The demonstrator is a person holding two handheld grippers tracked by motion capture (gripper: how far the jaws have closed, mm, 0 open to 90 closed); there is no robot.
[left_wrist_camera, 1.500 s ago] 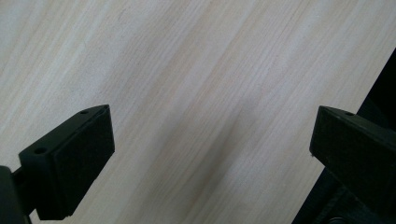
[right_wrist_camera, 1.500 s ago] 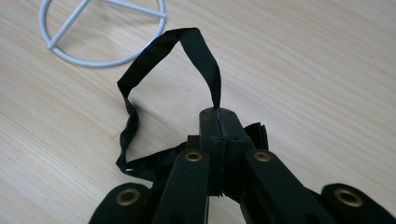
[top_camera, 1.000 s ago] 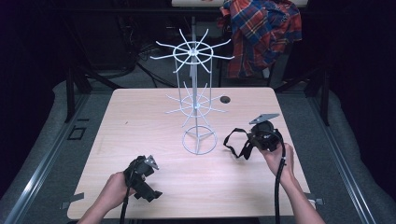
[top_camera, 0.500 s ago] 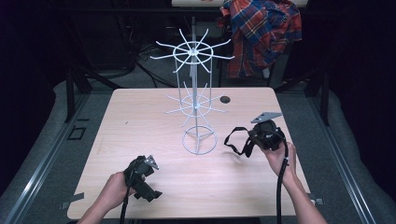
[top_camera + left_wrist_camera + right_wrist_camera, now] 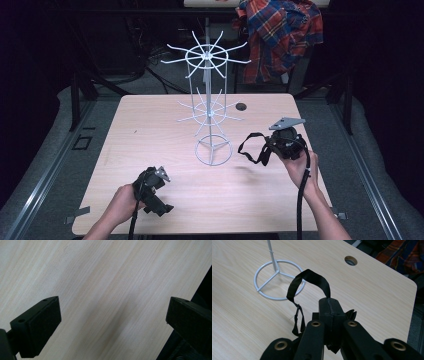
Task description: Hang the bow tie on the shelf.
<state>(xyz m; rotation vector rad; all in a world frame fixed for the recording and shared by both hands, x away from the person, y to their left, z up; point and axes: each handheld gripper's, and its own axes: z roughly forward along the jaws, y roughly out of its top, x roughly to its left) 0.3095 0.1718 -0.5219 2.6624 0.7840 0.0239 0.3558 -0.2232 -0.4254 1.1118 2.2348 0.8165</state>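
Note:
A white wire rack (image 5: 209,107) with spoke-like hooks stands on a ring base (image 5: 278,280) in the middle of the wooden table (image 5: 150,125). My right gripper (image 5: 270,147) is at the right, just off the table and pointing towards the rack, shut on a black strap (image 5: 312,280). The strap's loop (image 5: 250,134) hangs out in front of the jaws near the ring base. At the near left, my left gripper (image 5: 155,197) is held low over the table. Its jaws (image 5: 112,322) stand wide open over bare wood, with nothing between them.
A round cable hole (image 5: 241,106) is in the table behind the rack. A plaid shirt (image 5: 280,35) hangs over something beyond the far edge. The table's front edge lies close to my left gripper. Dark floor and metal rails surround the table.
My right gripper has lifted slightly with the strap in it. The left gripper has stayed where it was.

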